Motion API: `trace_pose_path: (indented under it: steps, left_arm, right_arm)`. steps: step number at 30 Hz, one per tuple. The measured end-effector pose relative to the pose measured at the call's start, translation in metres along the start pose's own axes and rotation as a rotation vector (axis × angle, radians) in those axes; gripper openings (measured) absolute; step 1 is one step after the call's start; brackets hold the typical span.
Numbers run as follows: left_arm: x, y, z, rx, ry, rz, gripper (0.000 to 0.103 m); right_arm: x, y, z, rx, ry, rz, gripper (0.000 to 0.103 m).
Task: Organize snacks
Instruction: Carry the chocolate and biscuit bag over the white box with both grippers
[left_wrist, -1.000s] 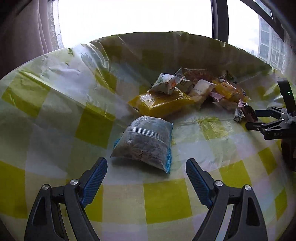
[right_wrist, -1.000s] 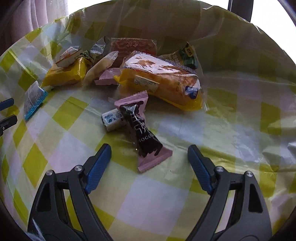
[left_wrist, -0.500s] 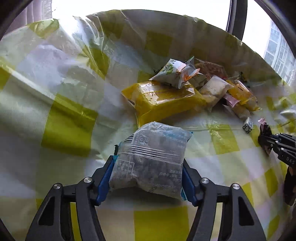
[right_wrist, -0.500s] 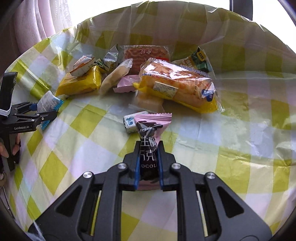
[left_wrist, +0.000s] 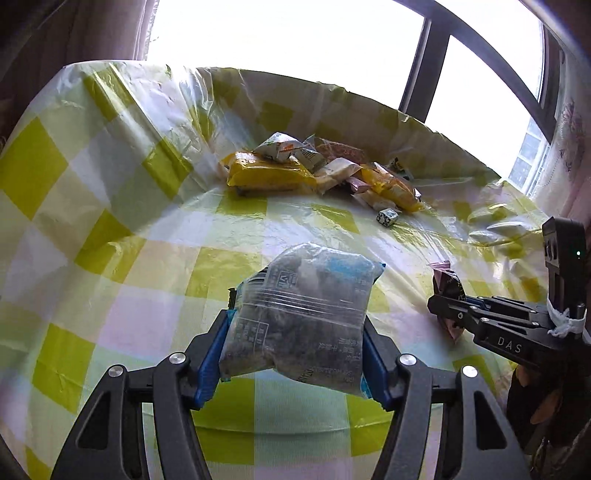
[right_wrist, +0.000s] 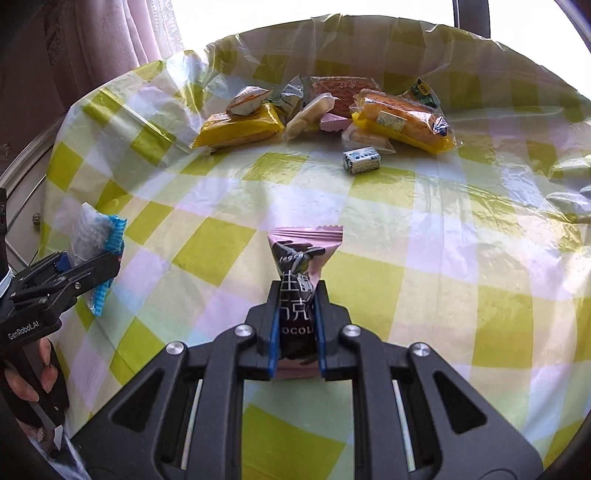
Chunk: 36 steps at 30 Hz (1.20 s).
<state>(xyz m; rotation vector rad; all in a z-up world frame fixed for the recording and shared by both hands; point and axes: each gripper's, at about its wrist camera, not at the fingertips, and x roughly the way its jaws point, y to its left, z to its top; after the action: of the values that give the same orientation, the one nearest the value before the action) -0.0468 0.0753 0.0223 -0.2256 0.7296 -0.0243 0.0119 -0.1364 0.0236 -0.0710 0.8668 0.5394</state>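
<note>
My left gripper is shut on a clear snack bag with blue edges, held up off the checked tablecloth. The same snack bag shows at the left of the right wrist view, in the left gripper. My right gripper is shut on a pink and black chocolate wrapper, also lifted. From the left wrist view, the right gripper sits at the right with the chocolate wrapper in it. The snack pile lies at the far side of the table.
The pile holds a yellow pack, an orange bread bag and several small wrappers. A small white and blue candy lies alone in front of it. A window and curtain stand behind. A hand holds the left gripper's handle.
Both grippers closed on their snacks, the left on the clear bag and the right on the chocolate wrapper. Both then lifted them and drew back from the pile.
</note>
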Motion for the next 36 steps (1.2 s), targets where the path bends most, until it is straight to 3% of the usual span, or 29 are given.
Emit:
trace_pose_path:
  steps: [10,21,36]
  left_arm:
    - [-0.042,-0.020,-0.034,-0.005,-0.040,-0.067,0.064]
    - [-0.073,-0.051,-0.064,0.052,-0.051,-0.114,0.064]
    - [-0.078,-0.108,-0.077,0.178,-0.026,-0.190,0.064]
  right_arm:
    - [-0.038,0.026,-0.041,-0.008,-0.010,-0.011,0.019]
    - [-0.094,0.044,-0.067,-0.067,-0.063,-0.050,0.019]
    - [-0.158,0.004,-0.098,0.006,-0.148,-0.108,0.019]
